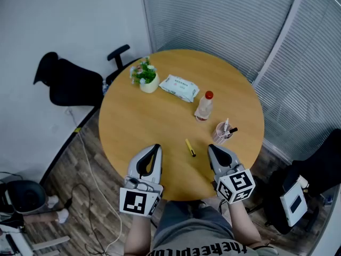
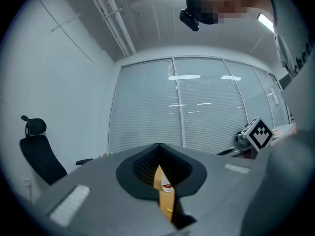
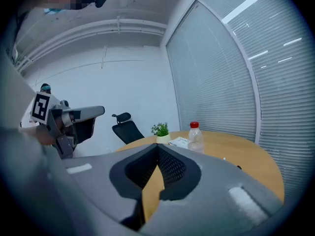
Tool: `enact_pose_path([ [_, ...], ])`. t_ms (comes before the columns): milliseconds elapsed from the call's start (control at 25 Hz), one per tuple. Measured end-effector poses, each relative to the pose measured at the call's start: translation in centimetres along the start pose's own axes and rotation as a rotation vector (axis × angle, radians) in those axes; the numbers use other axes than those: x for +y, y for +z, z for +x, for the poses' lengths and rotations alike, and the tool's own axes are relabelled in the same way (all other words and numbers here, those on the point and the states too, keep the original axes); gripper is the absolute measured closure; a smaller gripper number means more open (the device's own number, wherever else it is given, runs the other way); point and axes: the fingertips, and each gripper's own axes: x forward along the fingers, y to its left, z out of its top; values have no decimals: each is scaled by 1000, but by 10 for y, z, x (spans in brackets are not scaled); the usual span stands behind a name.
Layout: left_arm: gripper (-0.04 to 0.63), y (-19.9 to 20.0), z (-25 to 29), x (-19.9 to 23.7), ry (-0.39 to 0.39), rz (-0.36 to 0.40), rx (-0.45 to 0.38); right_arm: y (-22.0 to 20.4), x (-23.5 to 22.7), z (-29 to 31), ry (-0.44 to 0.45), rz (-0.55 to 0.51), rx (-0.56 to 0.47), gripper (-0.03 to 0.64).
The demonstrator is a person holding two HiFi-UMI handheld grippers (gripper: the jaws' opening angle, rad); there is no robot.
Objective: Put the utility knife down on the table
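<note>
A yellow utility knife lies flat on the round wooden table, near its front edge and apart from both grippers. My left gripper sits to the knife's left, jaws shut with nothing held. To the knife's right is my right gripper, also shut and holding nothing. In the left gripper view the left gripper leaves only a thin slit showing table wood. The right gripper looks the same in the right gripper view. The knife is hidden in both gripper views.
Farther back stand a potted plant, a wipes pack, a red-capped bottle and a pen cup. A black chair is at the left and another at the right. Window blinds run behind.
</note>
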Motion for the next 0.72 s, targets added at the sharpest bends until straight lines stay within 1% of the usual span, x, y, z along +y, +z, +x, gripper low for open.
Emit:
enact_pose_path([
  [720, 584, 13, -17, -37, -2, 28, -20, 40, 9, -41, 25, -63, -103, 615],
])
